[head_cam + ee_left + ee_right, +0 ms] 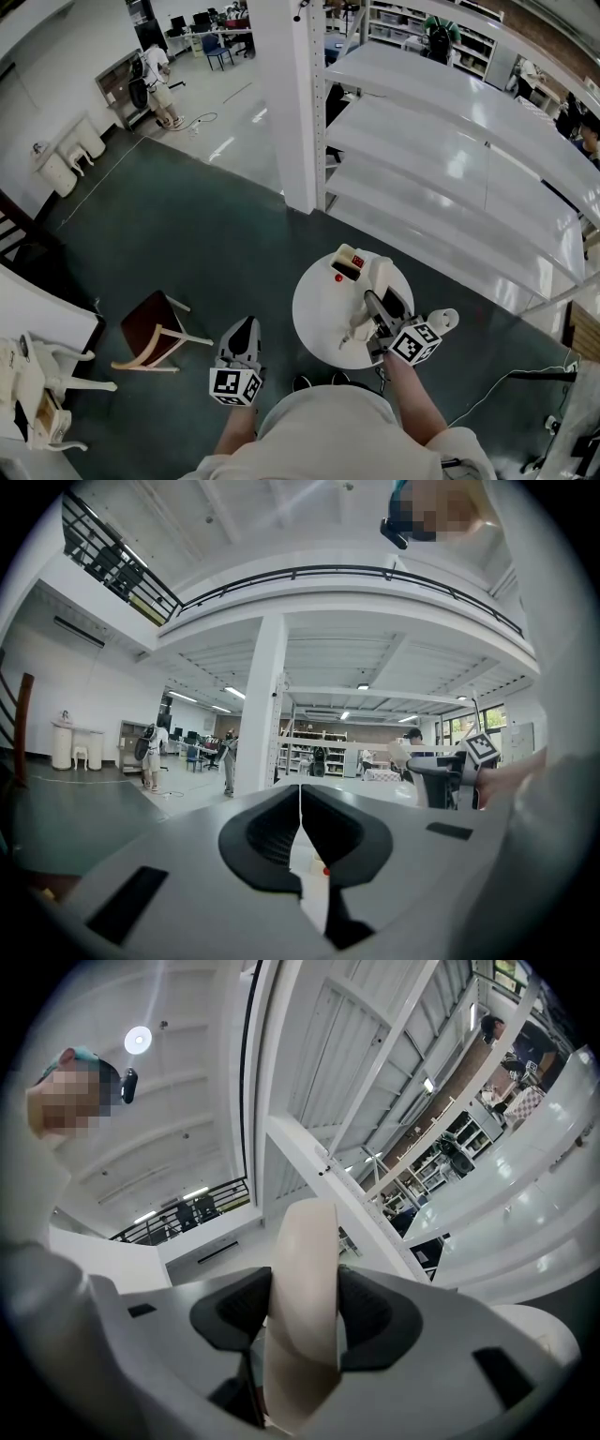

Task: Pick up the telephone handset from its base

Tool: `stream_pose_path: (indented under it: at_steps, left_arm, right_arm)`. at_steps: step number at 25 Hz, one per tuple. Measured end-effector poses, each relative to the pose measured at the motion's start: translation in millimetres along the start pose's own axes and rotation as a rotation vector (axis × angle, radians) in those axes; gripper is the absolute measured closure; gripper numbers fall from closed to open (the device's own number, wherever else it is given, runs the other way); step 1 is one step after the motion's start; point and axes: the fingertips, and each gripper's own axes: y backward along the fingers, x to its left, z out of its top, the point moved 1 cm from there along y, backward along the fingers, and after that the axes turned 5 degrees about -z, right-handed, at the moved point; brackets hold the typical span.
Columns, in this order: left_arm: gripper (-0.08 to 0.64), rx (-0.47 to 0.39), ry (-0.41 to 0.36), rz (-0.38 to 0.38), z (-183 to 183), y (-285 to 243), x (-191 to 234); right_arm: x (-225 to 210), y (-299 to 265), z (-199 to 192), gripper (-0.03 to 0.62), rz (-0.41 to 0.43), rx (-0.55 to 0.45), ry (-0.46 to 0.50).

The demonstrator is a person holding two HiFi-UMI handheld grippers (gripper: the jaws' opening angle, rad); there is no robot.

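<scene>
Head view: a round white table (pixel 317 326) stands on a dark green floor (pixel 187 244). The right gripper (pixel 372 302) is over the table, and its fingers hold the cream handset (pixel 360 326). The phone base (pixel 349 264), with a red button on it, sits on the table just past those fingertips. The left gripper (pixel 243 330) is off to the side of the table, over the floor. A chair (pixel 150 330) with a dark red seat stands near it, on the side away from the table. Behind the table are a big white pillar (pixel 292 103) and long white shelves (pixel 450 141).

Left gripper view: the two dark fingers (pixel 267 832) are pressed together with nothing between them. Past them is a big bright hall with a railing (pixel 309 572) high up.

Right gripper view: the fingers (pixel 234 1321) squeeze the handset from both sides, and it sticks up tall between them. Above them are white beams and a round lamp (pixel 138 1039).
</scene>
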Motion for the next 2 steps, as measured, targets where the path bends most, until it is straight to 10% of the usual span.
stream_pose_path:
  at_steps: [2]
  left_arm:
    - [0.538, 0.0, -0.001, -0.001, 0.7, -0.5, -0.2]
  right_arm:
    - [-0.6, 0.9, -0.1, 0.368, -0.002, 0.003, 0.0]
